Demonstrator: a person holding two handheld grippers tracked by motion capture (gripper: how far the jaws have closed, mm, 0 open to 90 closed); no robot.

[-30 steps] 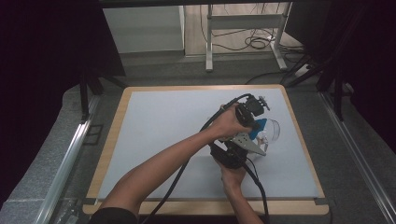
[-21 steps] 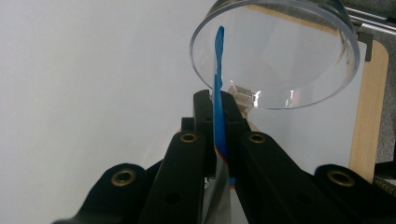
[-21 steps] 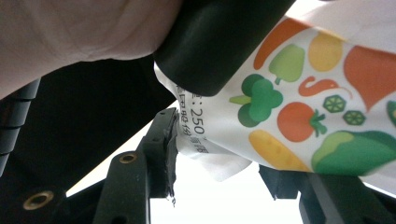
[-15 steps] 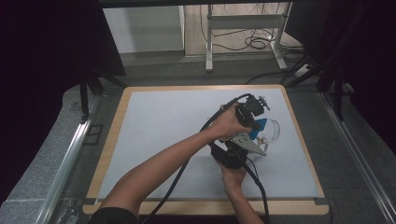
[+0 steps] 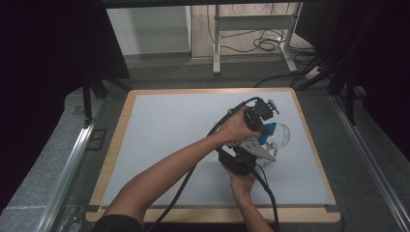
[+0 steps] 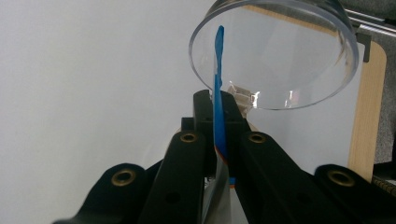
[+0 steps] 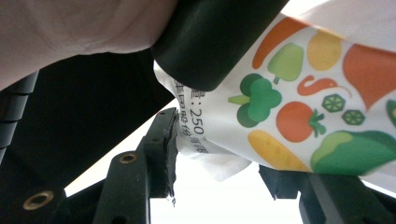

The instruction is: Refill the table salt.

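Both hands meet over the right half of the counter (image 5: 159, 125), a pale matte sheet set in a light wooden border with rounded corners. Between them is a soft plastic pouch (image 7: 299, 107), white and slightly crumpled, printed with flat cartoon vegetables in orange, green and yellow and a line of small dark print near one edge.

The left gripper (image 6: 219, 140), glossy black with brass-ringed screw holes, has its jaws clenched tight on a thin blue strip (image 6: 218, 93) at the pouch's top edge; the strip stands edge-on and rises straight up between them. Just beyond it sits a clear plastic bowl (image 6: 299, 51), round, smooth and thick-rimmed, tipped so its mouth faces the gripper, the counter showing through its wall. From the high view the bowl (image 5: 283, 134) lies near the counter's right edge, with the blue strip (image 5: 267, 133) beside it.

The right gripper (image 7: 215, 172) comes from below, its jaws set partway apart around the pouch's wrinkled lower end; the left-hand pad, rough and frayed at its edge, touches the film, so it is grasping the pouch.
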